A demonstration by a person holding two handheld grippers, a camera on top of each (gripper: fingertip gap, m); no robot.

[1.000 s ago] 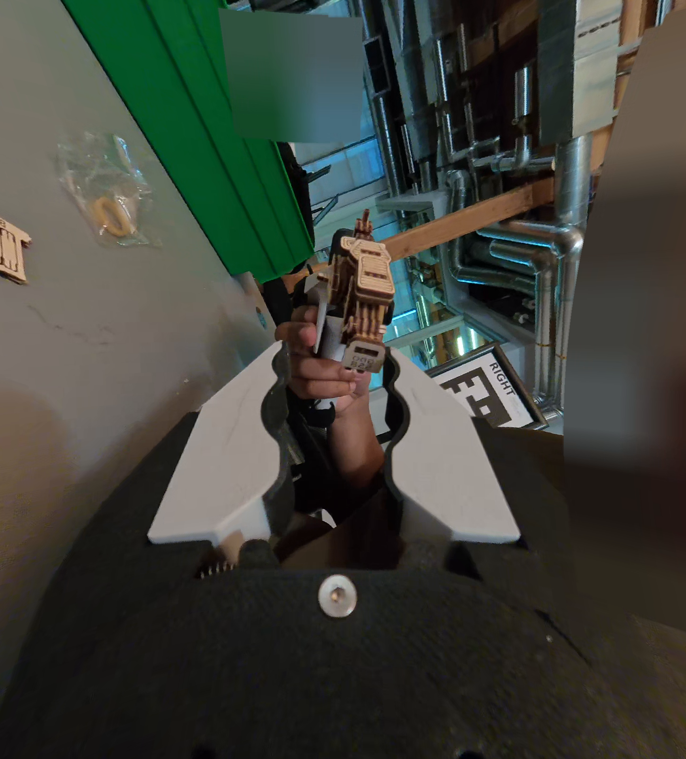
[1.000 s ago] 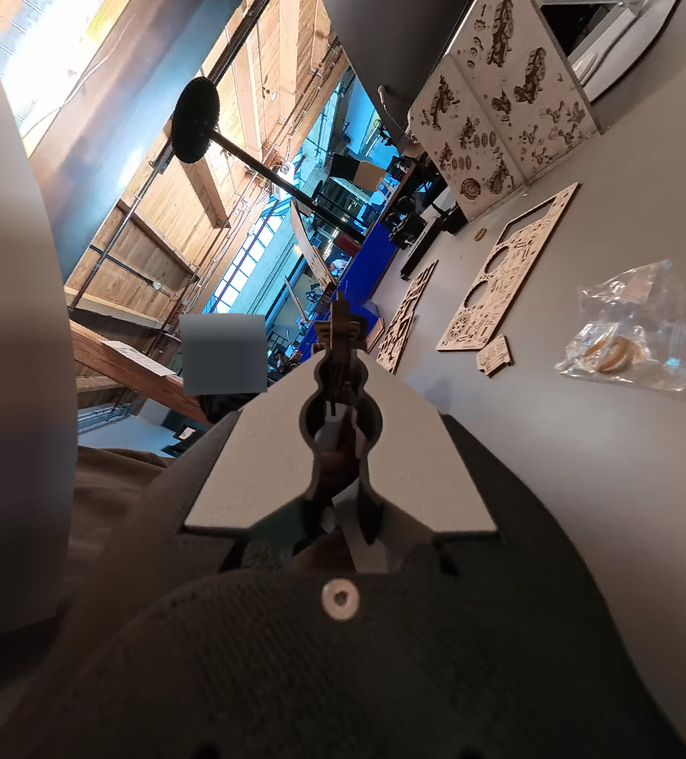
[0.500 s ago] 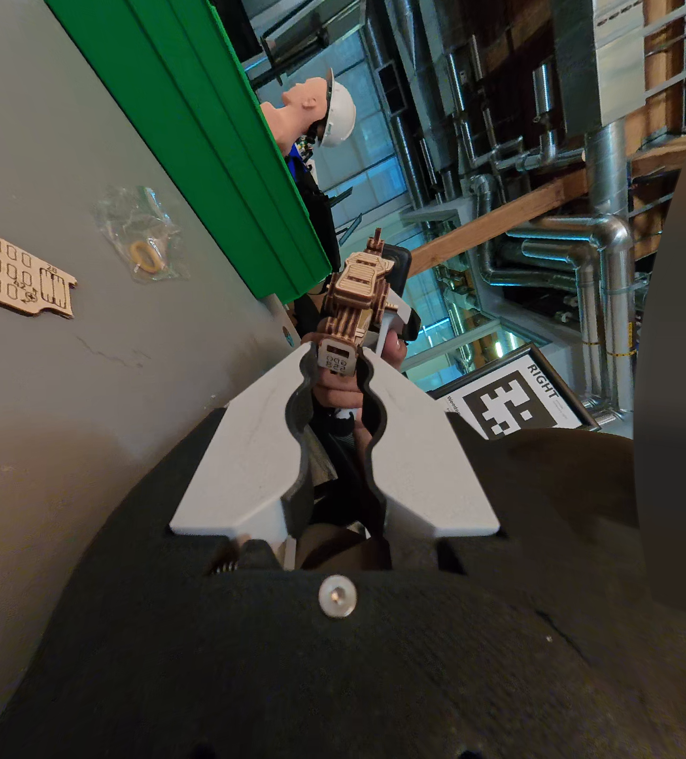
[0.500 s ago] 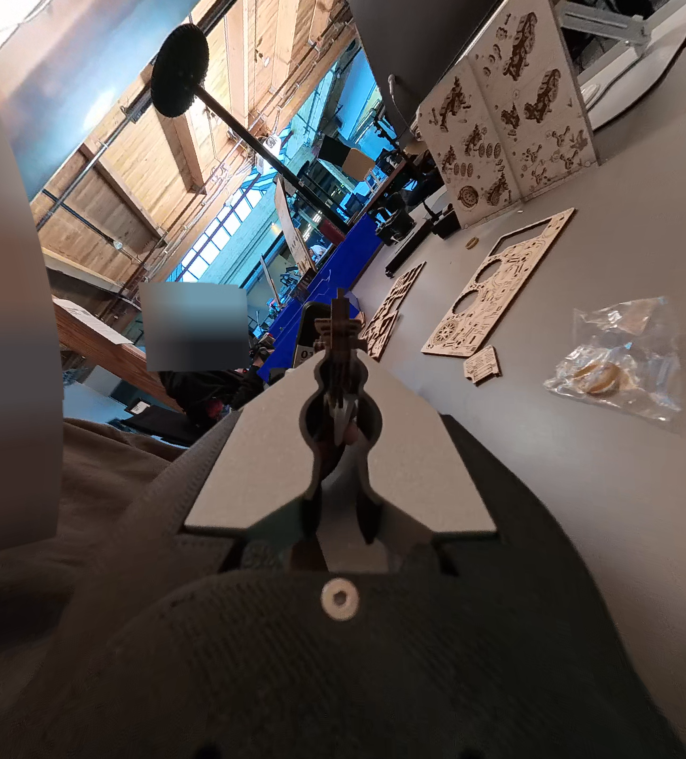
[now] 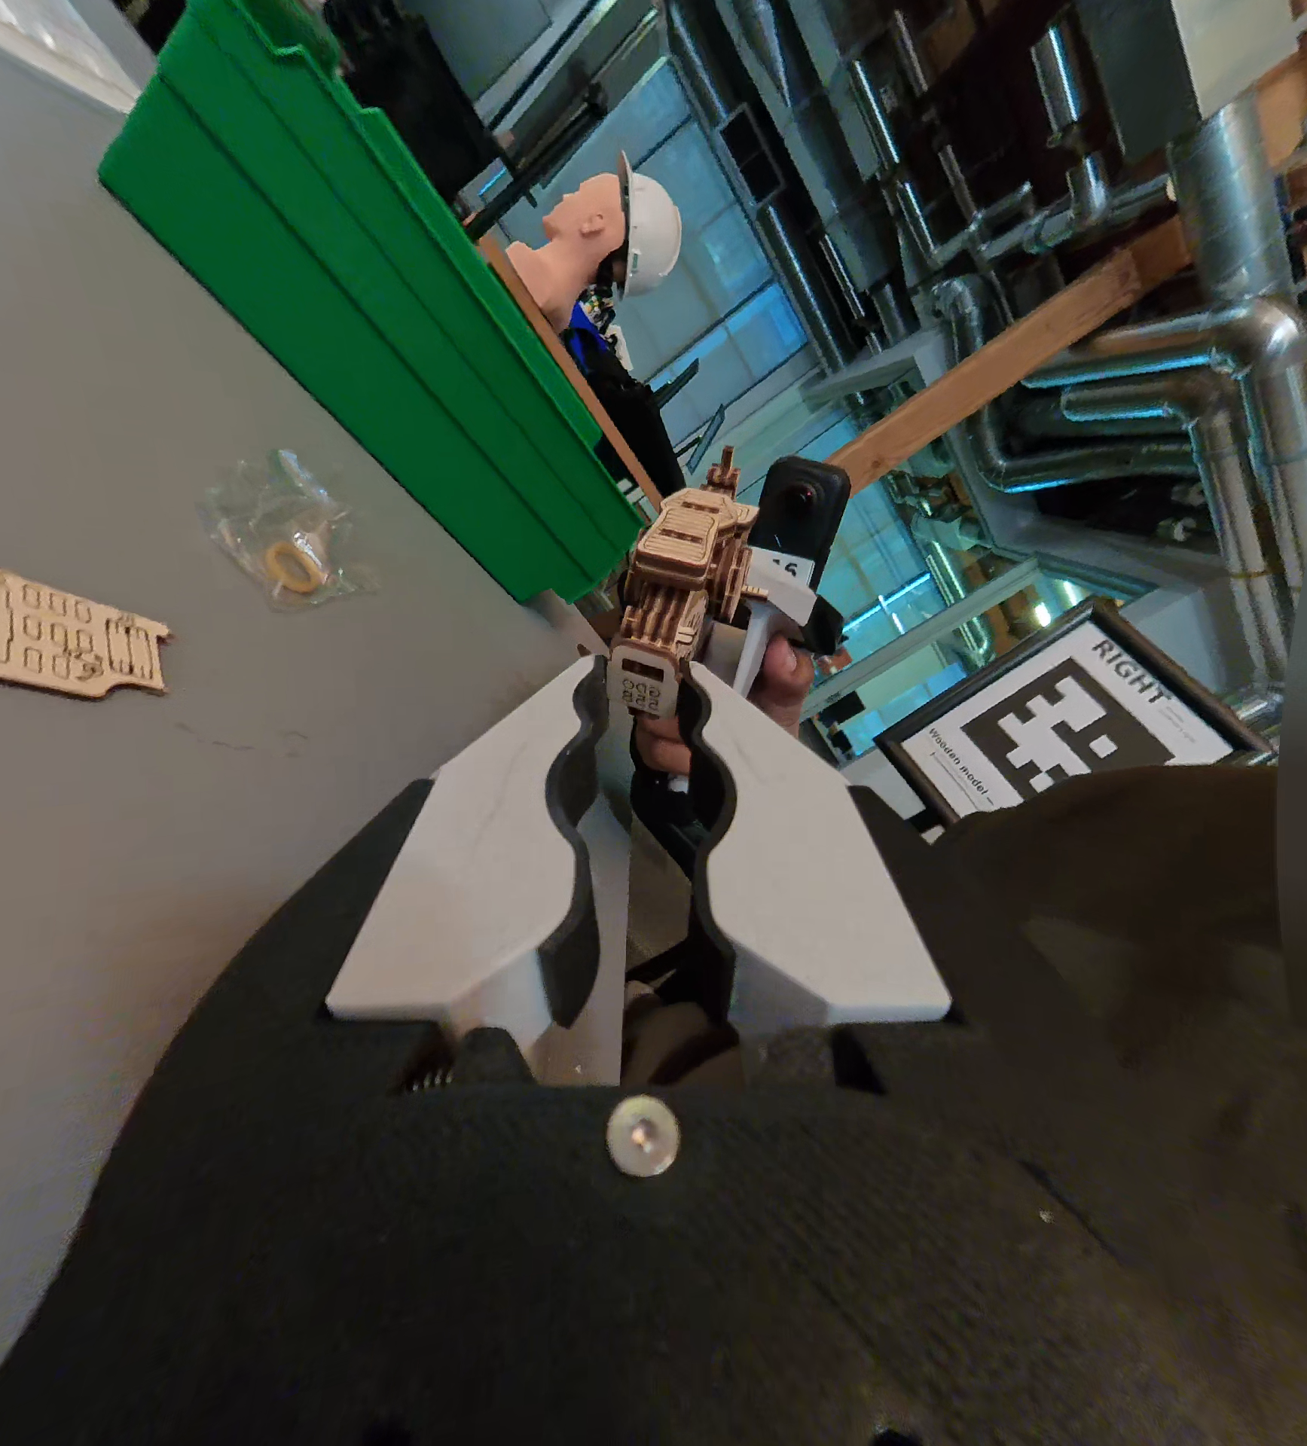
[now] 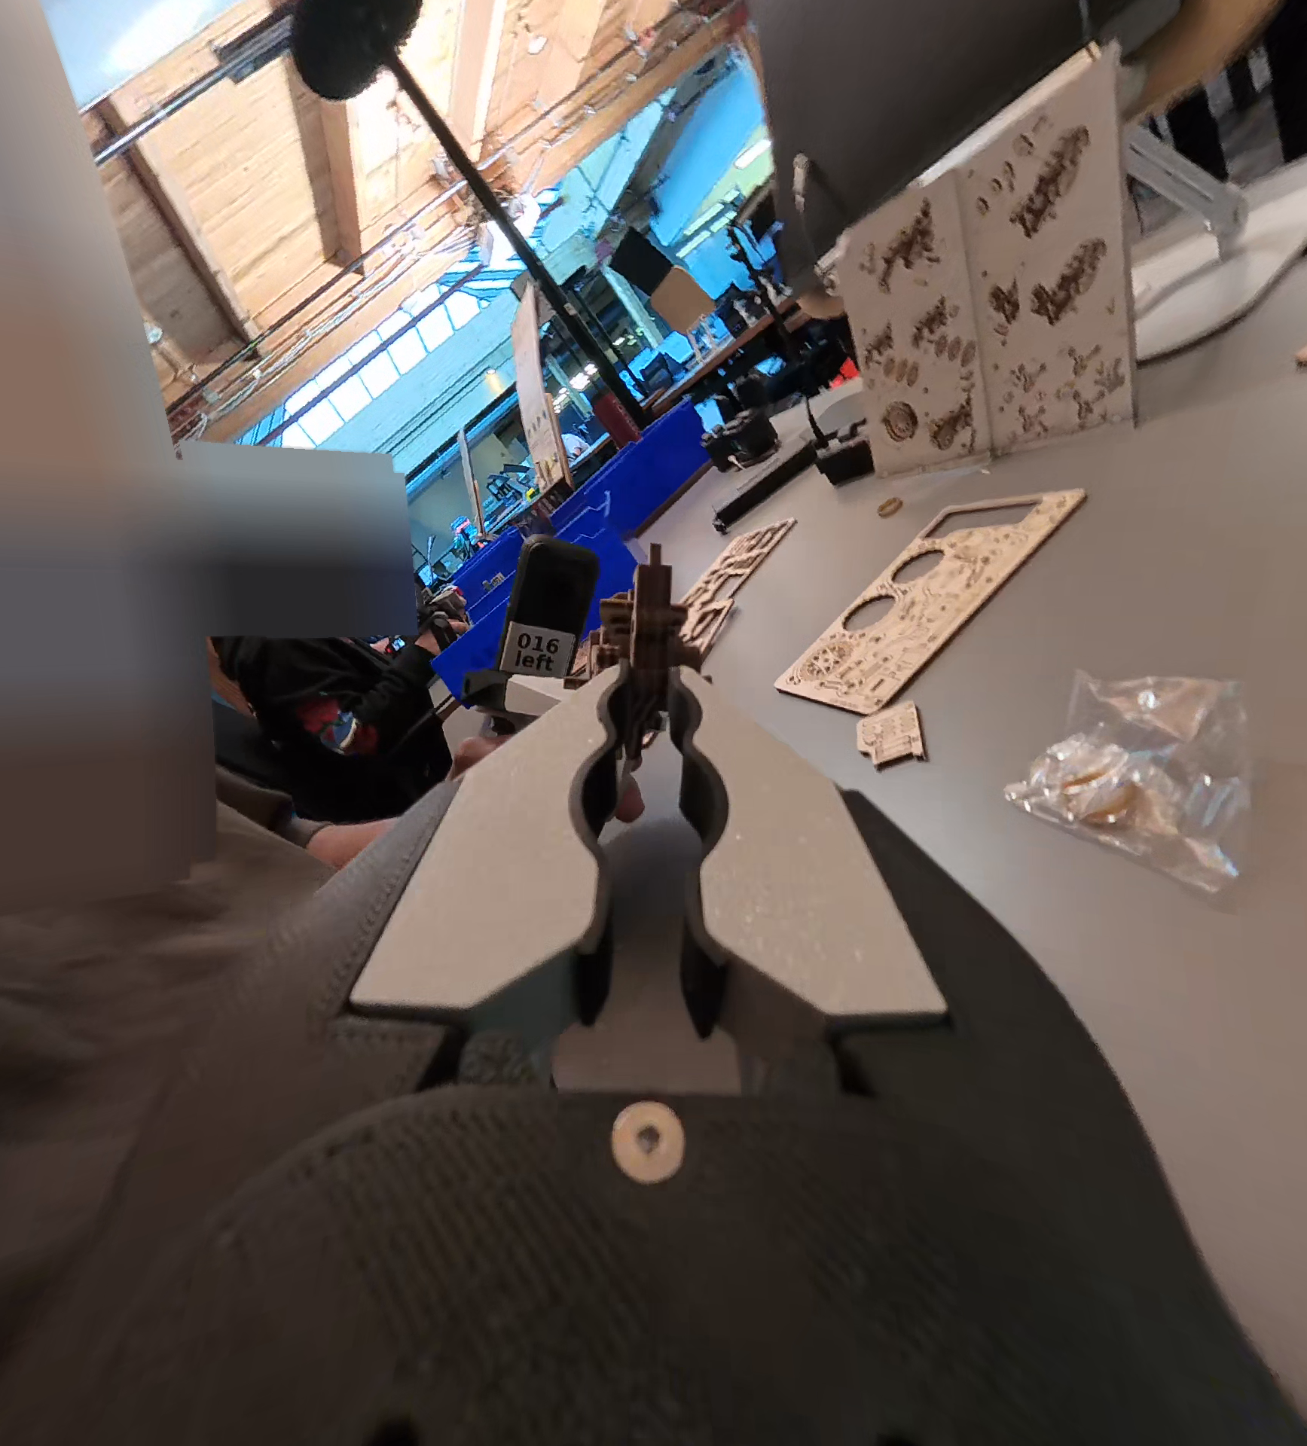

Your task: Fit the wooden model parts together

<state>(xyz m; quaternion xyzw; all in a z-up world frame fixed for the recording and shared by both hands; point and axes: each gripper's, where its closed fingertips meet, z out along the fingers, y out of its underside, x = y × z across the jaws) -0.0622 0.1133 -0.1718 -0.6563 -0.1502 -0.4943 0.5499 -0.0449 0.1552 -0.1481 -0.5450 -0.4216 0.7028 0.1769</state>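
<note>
- Gripping the lower tab of the wooden model (image 5: 677, 602), the left gripper (image 5: 644, 696) is showing its jaws narrow, pinched on that tab; half a second ago the tab was already sitting between the tips, a second ago the jaws were standing wider with the model clear of them.
- Left wrist view is also showing the right gripper (image 5: 759, 626) beyond the model, with a hand (image 5: 779, 681) around its grip; its black camera (image 5: 799, 508) is now coming into sight, where earlier it was mostly hidden.
- Left wrist view alone is giving: a green bin (image 5: 368, 313), a mannequin head in a white hard hat (image 5: 619, 227), a framed marker sign (image 5: 1065, 704) bearing print, a small part sheet (image 5: 63, 630) and a clear bag (image 5: 290, 532) on the grey table (image 5: 125, 861).
- Right wrist view: the right gripper (image 6: 646, 681) is holding the model (image 6: 650, 618) edge-on, jaws narrow and closed on it, as in both earlier frames.
- The left gripper's camera (image 6: 548, 610), carrying a white label with print, is now showing larger beside the model than before.
- Right wrist view alone is giving: a punched-out wooden sheet (image 6: 932, 602), a small offcut (image 6: 893, 731), a bag of parts (image 6: 1135, 782), an upright illustrated booklet (image 6: 986, 329), and blue bins (image 6: 572, 516).
- Model is being held in the air above the table by both grippers.
</note>
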